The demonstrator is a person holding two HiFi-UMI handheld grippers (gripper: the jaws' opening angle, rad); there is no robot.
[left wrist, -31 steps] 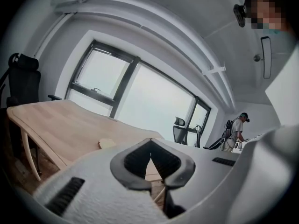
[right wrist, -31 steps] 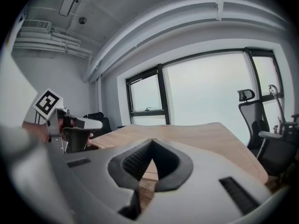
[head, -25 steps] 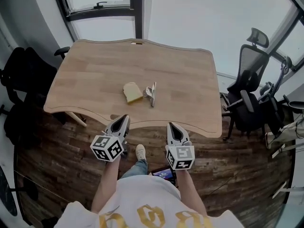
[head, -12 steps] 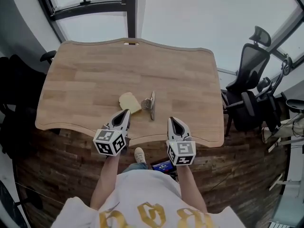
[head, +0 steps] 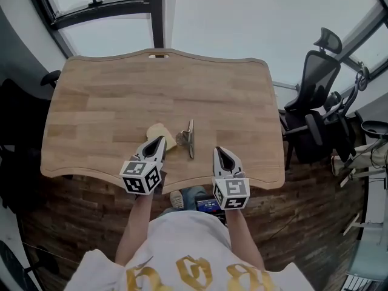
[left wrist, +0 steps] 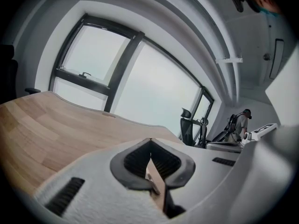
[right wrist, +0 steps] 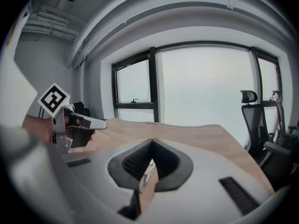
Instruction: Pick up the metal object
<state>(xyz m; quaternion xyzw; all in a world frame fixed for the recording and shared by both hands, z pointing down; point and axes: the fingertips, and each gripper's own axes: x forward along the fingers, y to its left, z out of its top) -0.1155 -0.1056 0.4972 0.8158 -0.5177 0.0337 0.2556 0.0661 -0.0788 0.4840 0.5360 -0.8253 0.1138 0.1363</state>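
Both hands are held low over the near edge of the worktop point(head: 109, 102). This looks like a ready stance ahead of a reach, not a grasp. The left hand-held gripper point(head: 159, 142) has its jaws pressed together with nothing between them, its tip over the near side of a pale yellow wedge point(head: 156, 130). The right hand-held gripper point(head: 219, 153) is likewise closed and empty, pointing away from the person over the worktop's near edge.

The metal object point(head: 189, 139) lies flat on the wood between the two tips, just right of the wedge and a little farther out than either gripper. It is thin and narrow, with its long side running near to far. Neither gripper touches it. Whichever one takes it would first have to open its jaws and come down across the narrow width, I judge. The right one has the clearer path, since the wedge crowds the left.

The worktop is light wood with a wavy outline and is otherwise bare. Beyond its far edge stands a large window with a dark frame point(head: 154, 11). A black office chair point(head: 312, 96) sits to the right, on a dark plank floor point(head: 315, 217).
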